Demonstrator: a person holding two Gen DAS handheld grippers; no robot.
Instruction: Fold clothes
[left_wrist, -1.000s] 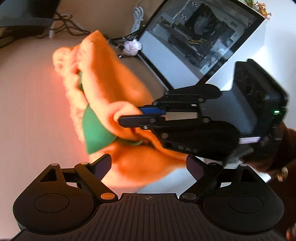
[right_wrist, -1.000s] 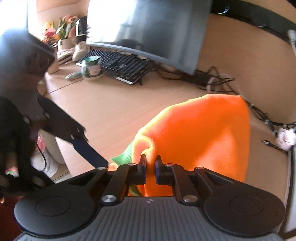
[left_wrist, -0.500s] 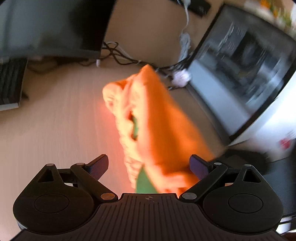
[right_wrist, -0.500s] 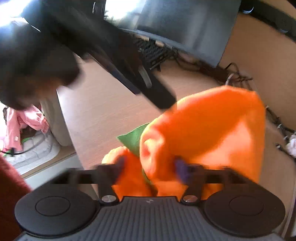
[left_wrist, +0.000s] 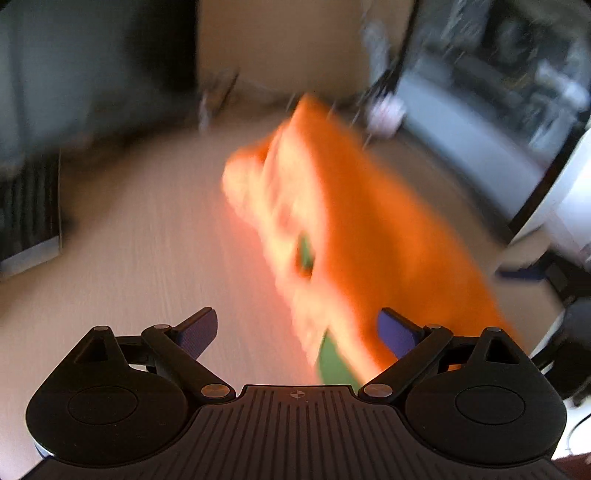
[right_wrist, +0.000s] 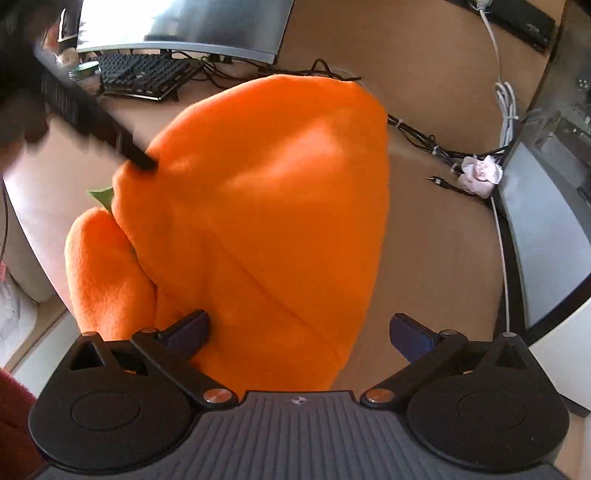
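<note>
One orange garment (right_wrist: 266, 206) on the wooden desk (right_wrist: 436, 266), soft and fleecy, folded into a thick bundle. Long way of the bundle running from near to far, wide at the near end, leaning a little to the right at the far end in the left wrist view. A green part (left_wrist: 334, 363) poking out at the near end there, and a small green tip at the left side in the right wrist view.

Right gripper (right_wrist: 297, 328) right over the near end of the bundle. Jaws wide apart and opening. Cloth lying between them, touching or almost touching the left finger, well clear of the right finger. Not squeezed.

Left gripper (left_wrist: 297, 330) at the bundle's near left side, jaws wide apart too. Near corner of the cloth sitting inside the gap, by the right finger. Very blurry picture there, so hard to tell if anything touches. Not clamped, going by the wide gap.

In the right wrist view, a dark finger of the left gripper resting against the far left top of the bundle.

Nearer of the two: the right gripper, with most of the bundle straight ahead of it.

Counted: one garment, two grippers, one keyboard (right_wrist: 144, 75), one monitor (right_wrist: 184, 26) at the far left, one small white flower (right_wrist: 480, 175) by the cables, one computer case (right_wrist: 554, 206) on the right.
</note>
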